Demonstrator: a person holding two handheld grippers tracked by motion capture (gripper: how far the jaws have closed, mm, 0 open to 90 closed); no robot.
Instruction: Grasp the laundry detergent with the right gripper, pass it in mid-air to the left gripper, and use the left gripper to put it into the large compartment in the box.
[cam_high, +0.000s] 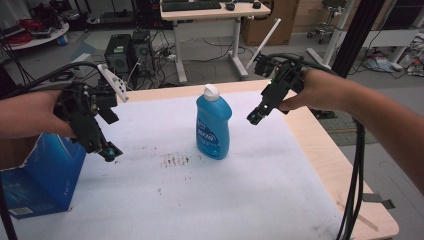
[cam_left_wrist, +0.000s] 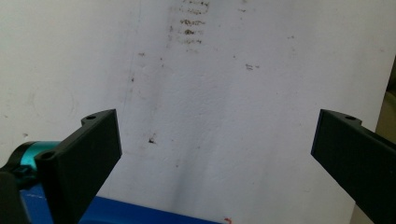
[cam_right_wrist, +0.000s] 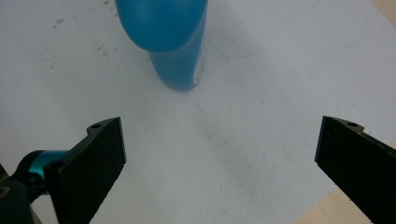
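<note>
The blue bottle (cam_high: 214, 125) stands untouched; the left gripper (cam_high: 109, 152) and right gripper (cam_high: 254, 117) hover beside it, jaws spread, grasping nothing yet.

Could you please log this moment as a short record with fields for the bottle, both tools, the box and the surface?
bottle: blue bottle, white cap, upright mid-table, untouched
left tool: left tool, open, above the sheet, holding nothing
right tool: right tool, open, right of the bottle, apart from it
box: blue box at the table's left edge
surface: white sheet, dark smudges
</note>
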